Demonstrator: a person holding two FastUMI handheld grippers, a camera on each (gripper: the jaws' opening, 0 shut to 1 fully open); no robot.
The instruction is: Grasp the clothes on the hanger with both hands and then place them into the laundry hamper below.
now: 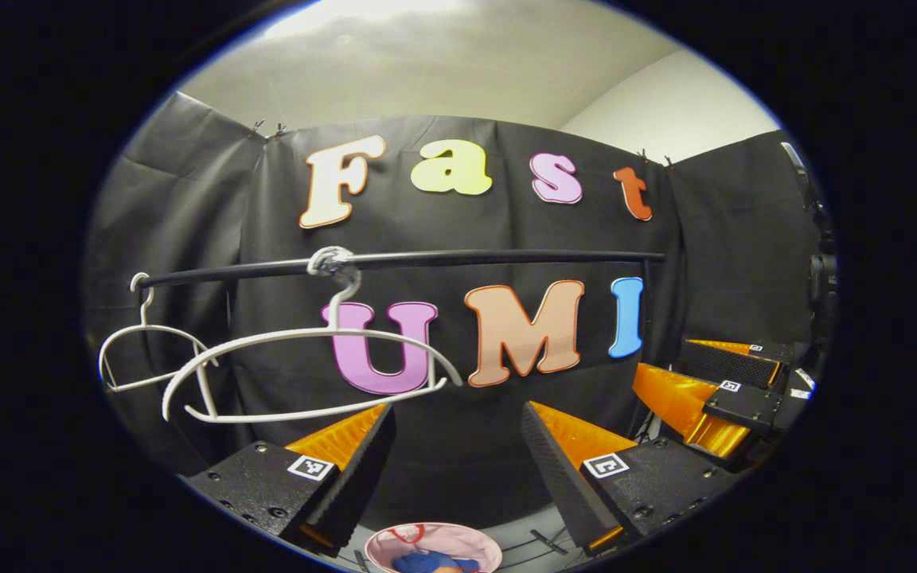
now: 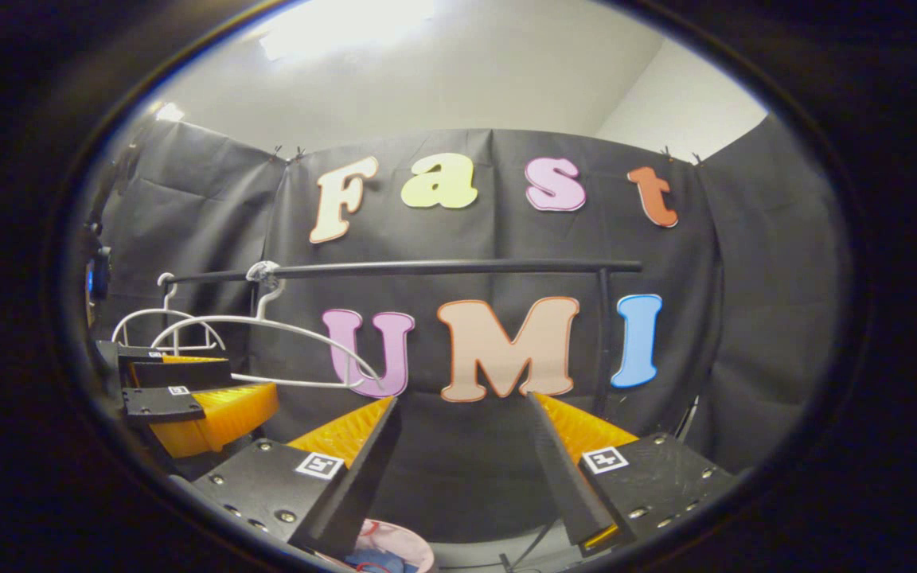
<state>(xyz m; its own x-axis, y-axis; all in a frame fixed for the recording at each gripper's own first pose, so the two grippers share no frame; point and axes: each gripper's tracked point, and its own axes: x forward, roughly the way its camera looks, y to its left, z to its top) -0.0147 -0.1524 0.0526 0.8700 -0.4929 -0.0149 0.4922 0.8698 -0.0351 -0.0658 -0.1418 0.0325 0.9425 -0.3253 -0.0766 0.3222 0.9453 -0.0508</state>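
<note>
Two bare white hangers hang from a black rail, with no garment on them. Straight below, a pink hamper holds blue cloth. My left gripper stands open in front of the rail with nothing between its fingers. In the left gripper view the right gripper shows off to the right, its jaws apart. In the right gripper view my right gripper is open and empty, the hangers hang at left, the left gripper is at far left, and the hamper with cloth sits below.
The rail's upright post stands right of centre against the black cloth wall. A white ceiling and wall corner rise above the cloth. Dark rack feet lie on the floor beside the hamper.
</note>
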